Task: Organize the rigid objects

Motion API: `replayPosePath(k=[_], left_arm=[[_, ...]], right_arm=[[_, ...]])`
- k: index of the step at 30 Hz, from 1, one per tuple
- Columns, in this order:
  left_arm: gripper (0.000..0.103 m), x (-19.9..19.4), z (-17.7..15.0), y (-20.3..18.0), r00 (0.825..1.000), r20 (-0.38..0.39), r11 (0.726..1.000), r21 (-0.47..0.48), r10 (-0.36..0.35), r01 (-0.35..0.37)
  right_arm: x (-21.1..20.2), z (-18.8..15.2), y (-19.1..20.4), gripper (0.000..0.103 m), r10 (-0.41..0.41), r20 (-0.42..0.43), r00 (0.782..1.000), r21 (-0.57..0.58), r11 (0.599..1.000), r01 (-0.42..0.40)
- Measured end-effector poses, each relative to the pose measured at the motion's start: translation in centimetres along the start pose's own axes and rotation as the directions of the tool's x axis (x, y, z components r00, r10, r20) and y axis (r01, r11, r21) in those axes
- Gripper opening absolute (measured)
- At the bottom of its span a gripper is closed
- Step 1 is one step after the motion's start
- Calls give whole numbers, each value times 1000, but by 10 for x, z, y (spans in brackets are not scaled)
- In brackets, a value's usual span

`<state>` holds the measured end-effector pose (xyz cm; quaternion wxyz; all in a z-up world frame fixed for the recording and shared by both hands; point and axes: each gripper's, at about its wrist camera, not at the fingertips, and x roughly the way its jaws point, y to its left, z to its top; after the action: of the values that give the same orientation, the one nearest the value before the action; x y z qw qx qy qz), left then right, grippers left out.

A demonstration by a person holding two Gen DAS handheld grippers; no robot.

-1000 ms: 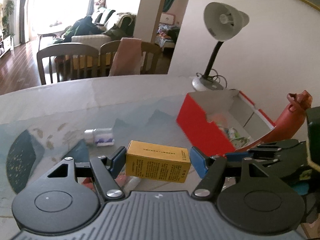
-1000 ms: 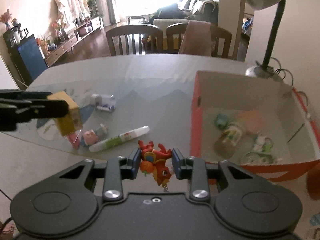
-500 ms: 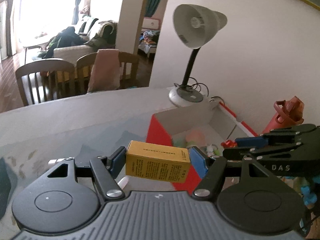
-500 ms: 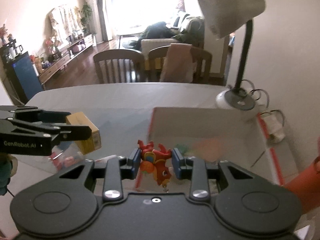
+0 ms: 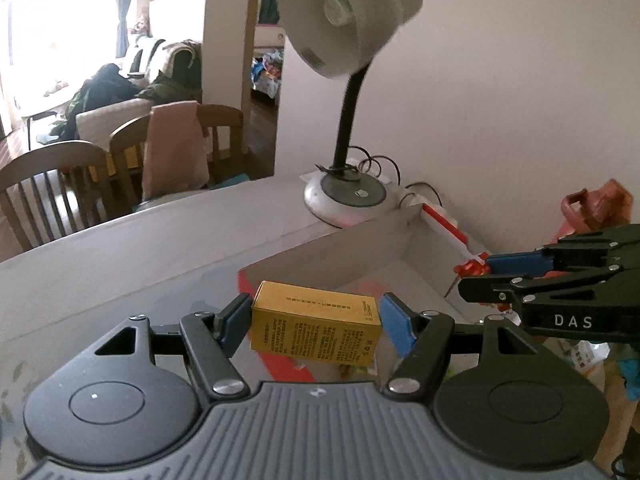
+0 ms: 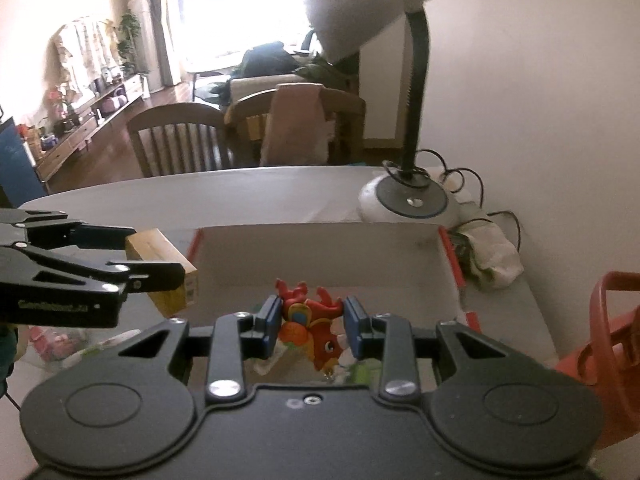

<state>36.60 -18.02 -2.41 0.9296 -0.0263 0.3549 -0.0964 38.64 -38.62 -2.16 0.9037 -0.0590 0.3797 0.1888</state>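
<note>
My left gripper (image 5: 316, 322) is shut on a yellow carton (image 5: 315, 330) with black print, held lengthwise over the near left corner of the open red-and-white box (image 5: 360, 256). In the right wrist view the same carton (image 6: 160, 246) shows at the left, beside the box's left wall (image 6: 195, 246). My right gripper (image 6: 311, 322) is shut on a red and orange toy figure (image 6: 310, 326) above the box's inside; from the left wrist view that gripper (image 5: 472, 276) reaches in from the right with the toy's red tip at its end. Most of the box's contents are hidden behind the grippers.
A grey desk lamp (image 5: 344, 196) with a coiled cable stands on the table just behind the box, its shade overhead. A red-orange jug (image 6: 612, 340) stands right of the box. Small items (image 6: 52, 344) lie on the table at the left. Chairs line the far table edge.
Both grippers have travelled right across the table toward the box, each keeping its object. The loose items on the tabletop have slid out of the left wrist view, and the lamp looms closer.
</note>
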Motion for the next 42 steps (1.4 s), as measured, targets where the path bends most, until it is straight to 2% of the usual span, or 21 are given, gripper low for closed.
replayPosePath(k=[11, 20, 26, 33, 40, 42], left_arm=[[69, 87, 16, -21, 994, -105, 1000, 19, 11, -9], [69, 141, 16, -32, 981, -192, 999, 50, 28, -19], [69, 161, 11, -39, 972, -231, 996, 86, 36, -16], [69, 170, 12, -42, 964, -264, 996, 94, 23, 2], [69, 176, 8, -34, 951, -307, 998, 65, 31, -12], [70, 174, 7, -32, 949, -313, 998, 59, 31, -13]], right_arm=[[40, -15, -21, 32, -45, -51, 998, -3, 999, 45], [68, -36, -20, 32, -62, -125, 990, -50, 997, 56], [84, -48, -16, 33, -65, -175, 982, -85, 995, 51], [92, -54, -16, 33, -51, -219, 974, -69, 997, 37], [95, -56, -17, 38, -33, -234, 972, -57, 998, 20], [93, -56, -17, 44, -24, -232, 972, -49, 999, 13]])
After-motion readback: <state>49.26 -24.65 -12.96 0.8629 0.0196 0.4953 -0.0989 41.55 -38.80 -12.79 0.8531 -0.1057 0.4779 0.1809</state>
